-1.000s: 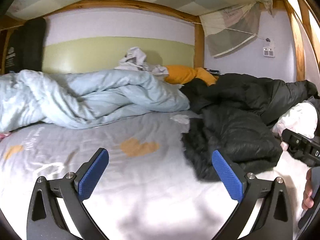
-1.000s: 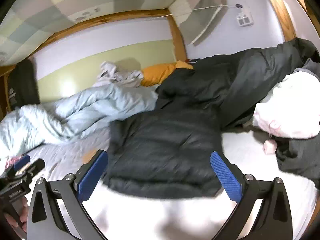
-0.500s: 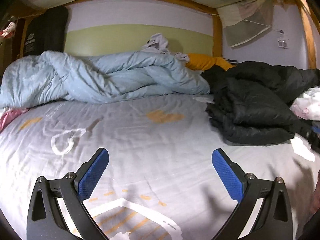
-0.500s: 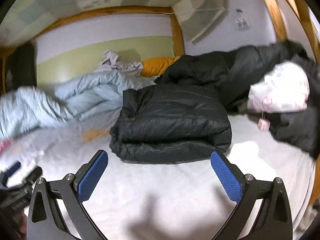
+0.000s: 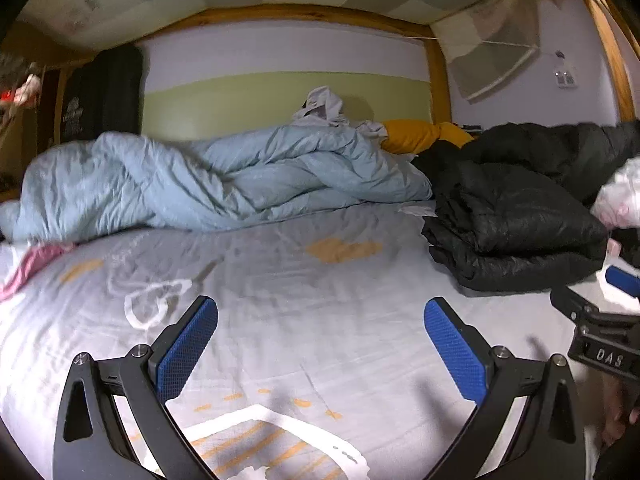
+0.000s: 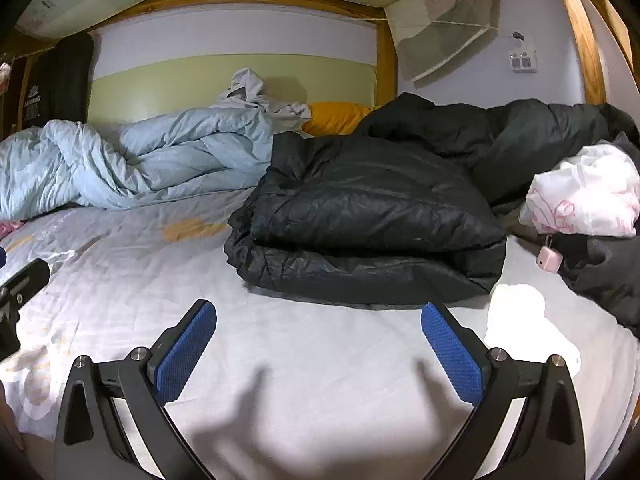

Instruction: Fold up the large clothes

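A black puffer jacket (image 6: 368, 220) lies folded in a thick stack on the bed sheet (image 6: 320, 360); in the left wrist view the same jacket (image 5: 512, 232) sits at the right. My right gripper (image 6: 318, 348) hangs open over bare sheet, a short way in front of the jacket and not touching it. My left gripper (image 5: 320, 346) is open too, over the printed sheet (image 5: 280, 300), well left of the jacket. Neither holds anything. The right gripper's body (image 5: 600, 340) shows at the right edge of the left wrist view.
A crumpled light blue duvet (image 5: 208, 184) lies along the back. Behind it are an orange pillow (image 6: 336, 118) and grey clothes (image 6: 256, 96). More dark garments (image 6: 520, 136) and a white-pink bundle (image 6: 584, 196) pile at the right. Wooden bed frame (image 6: 386, 60) surrounds.
Both grippers have pulled back from the black jacket, which now lies folded and released on the bed. The views have dropped lower and steadied over the sheet.
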### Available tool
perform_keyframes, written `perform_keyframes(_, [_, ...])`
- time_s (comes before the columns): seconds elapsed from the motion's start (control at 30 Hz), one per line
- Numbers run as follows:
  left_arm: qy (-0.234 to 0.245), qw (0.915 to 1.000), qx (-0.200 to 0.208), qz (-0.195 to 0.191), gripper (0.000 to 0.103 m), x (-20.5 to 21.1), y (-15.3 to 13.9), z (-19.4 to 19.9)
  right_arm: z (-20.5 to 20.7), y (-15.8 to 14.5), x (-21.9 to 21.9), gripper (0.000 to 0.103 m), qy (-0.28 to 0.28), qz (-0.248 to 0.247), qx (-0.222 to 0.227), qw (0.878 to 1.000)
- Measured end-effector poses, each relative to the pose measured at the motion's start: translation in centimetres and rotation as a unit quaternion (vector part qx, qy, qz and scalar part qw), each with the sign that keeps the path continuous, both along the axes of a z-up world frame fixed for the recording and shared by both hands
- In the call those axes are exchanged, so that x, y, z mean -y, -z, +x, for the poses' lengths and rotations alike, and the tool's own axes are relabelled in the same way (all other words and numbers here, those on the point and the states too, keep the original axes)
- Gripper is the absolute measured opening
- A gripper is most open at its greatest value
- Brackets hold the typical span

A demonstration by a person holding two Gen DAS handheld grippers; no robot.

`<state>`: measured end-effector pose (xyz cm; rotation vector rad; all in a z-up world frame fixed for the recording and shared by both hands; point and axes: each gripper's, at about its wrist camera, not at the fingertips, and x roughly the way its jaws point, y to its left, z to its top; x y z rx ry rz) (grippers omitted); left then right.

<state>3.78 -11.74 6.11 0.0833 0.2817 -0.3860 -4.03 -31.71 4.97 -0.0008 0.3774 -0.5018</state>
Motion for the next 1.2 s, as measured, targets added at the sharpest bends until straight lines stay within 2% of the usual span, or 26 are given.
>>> perform_keyframes(0.37, [-0.003, 0.9996, 0.019, 0.020, 0.103, 1.0, -0.1, -0.6, -0.3, -0.1, 0.5, 0.103, 0.010, 0.009, 0.005, 1.000])
perform_keyframes(1.0, [-0.008, 0.9998, 0.010, 0.016, 0.103, 1.2, 0.0, -0.5, -0.3, 0.1, 0.5, 0.103, 0.011, 0.015, 0.002, 1.000])
perform_keyframes(1.2, [-0.012, 0.9998, 0.004, 0.014, 0.103, 1.4, 0.1, -0.3, -0.2, 0.3, 0.0, 0.103, 0.010, 0.002, -0.001, 1.000])
